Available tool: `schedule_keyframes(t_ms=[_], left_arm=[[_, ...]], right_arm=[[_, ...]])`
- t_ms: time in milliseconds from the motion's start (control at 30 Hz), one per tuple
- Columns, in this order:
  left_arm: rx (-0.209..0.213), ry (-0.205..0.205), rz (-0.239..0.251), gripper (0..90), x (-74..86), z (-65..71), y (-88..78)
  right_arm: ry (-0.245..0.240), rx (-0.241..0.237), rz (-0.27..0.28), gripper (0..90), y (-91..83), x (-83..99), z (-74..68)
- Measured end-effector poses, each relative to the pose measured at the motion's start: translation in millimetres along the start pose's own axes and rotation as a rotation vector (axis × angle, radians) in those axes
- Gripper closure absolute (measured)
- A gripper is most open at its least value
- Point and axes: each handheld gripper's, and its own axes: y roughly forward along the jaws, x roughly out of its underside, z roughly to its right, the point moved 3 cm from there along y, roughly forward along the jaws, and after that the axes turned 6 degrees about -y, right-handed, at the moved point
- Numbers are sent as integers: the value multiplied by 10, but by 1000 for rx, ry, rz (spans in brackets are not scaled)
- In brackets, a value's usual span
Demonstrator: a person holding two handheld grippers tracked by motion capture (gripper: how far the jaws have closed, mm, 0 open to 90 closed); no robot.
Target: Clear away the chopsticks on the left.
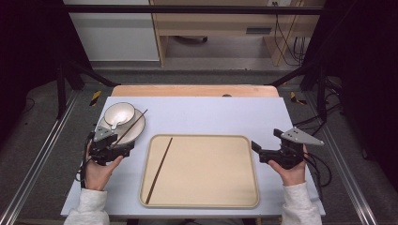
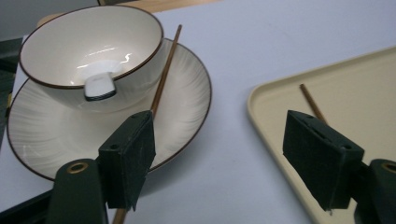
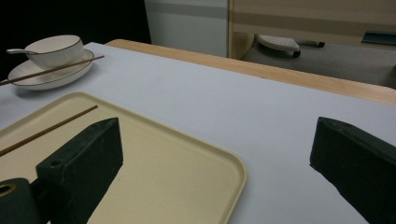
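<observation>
High view: a pale blue table top lies on a wooden table, and the person's forearms come in from the near edge. At the far left stands a white plate with a dark rim, and on its far part sits a white bowl, also dark-rimmed. A white spoon lies in the bowl with its handle end over the near rim. A thin brown chopstick rests slanted across the plate just right of the bowl, its far tip pointing right and away.

The left gripper is held in the left hand at the plate's near edge. In the left gripper view its jaws stand wide apart and grip nothing; the left jaw hangs over the plate's near rim, right above the chopstick, and the right jaw hangs over the tray's left edge. Whether the left jaw touches the chopstick cannot be told.

In the middle, near the person, lies a beige tray with rounded corners. A second chopstick lies in its left part, running from near left to far right.

At the right, the right gripper is held in the right hand just beside the tray's right edge. In the right gripper view its jaws are spread wide and empty, over the tray's corner and the bare table top.
</observation>
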Motion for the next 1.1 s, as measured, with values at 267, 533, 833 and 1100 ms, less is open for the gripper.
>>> schedule_keyframes(t_ms=[267,533,833,1100], left_arm=[[-57,22,-43,314,-36,-217,171],[-74,9,-74,426,-3,-380,346],[-76,-6,-103,667,35,-462,499],[-51,6,-136,811,56,-417,526]], right_arm=[[1,1,2,28,-7,-4,0],[1,4,-6,28,10,1,-8],[-3,-3,-16,28,42,14,-24],[-5,-9,-23,28,59,22,-36]])
